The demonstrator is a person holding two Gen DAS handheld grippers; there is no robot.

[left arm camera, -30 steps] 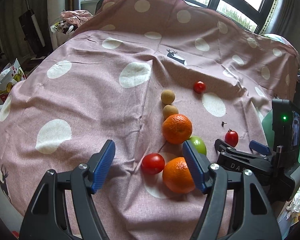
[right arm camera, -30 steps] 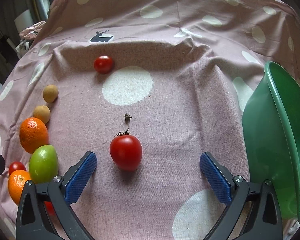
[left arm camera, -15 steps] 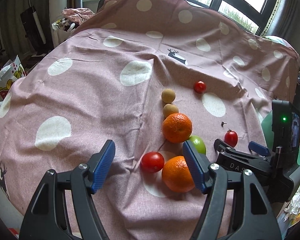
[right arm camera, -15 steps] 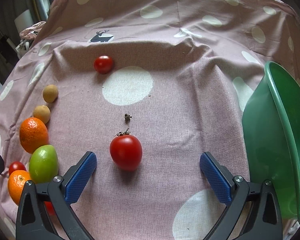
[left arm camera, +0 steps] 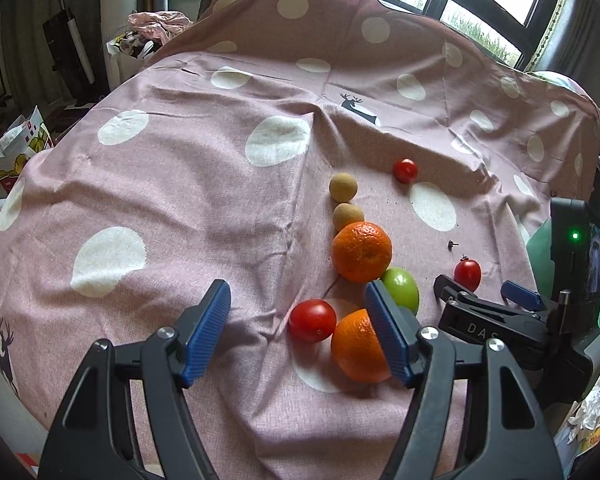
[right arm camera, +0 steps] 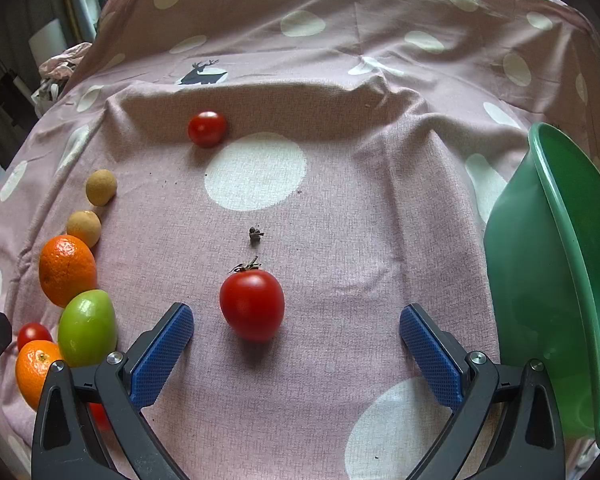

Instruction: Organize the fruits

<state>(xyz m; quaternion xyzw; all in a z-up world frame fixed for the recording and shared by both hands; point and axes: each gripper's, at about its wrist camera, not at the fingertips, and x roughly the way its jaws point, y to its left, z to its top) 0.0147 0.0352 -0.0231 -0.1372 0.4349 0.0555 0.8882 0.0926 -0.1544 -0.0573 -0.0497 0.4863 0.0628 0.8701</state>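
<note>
Almost nothing has changed in the last second. The right tool (right arm camera: pixel 296 344) remains above the cloth-covered counter (right arm camera: pixel 340 208) with its jaws wide apart, and the stemmed tomato (right arm camera: pixel 252 304) lies in the same place, just ahead of the gap between the blue pads and touching neither. The left tool (left arm camera: pixel 298 328) has shifted only a little; it is also apart and holds nothing. Its right pad stands in front of the near orange (left arm camera: pixel 356 348), beside a small tomato (left arm camera: pixel 312 320).

The other fruits lie in a loose line: a green fruit (right arm camera: pixel 86 328), a bigger orange (right arm camera: pixel 66 270) and two tan round fruits (right arm camera: pixel 83 227), with one more tomato (right arm camera: pixel 207 129) farther back. The green bowl (right arm camera: pixel 560 264) stands at the right edge, and no fruit can be seen in it from here.

This stillness suggests that the sorting has not really begun. The stemmed tomato appears to be the first target, and the right tool would need to go forward and close on it.
</note>
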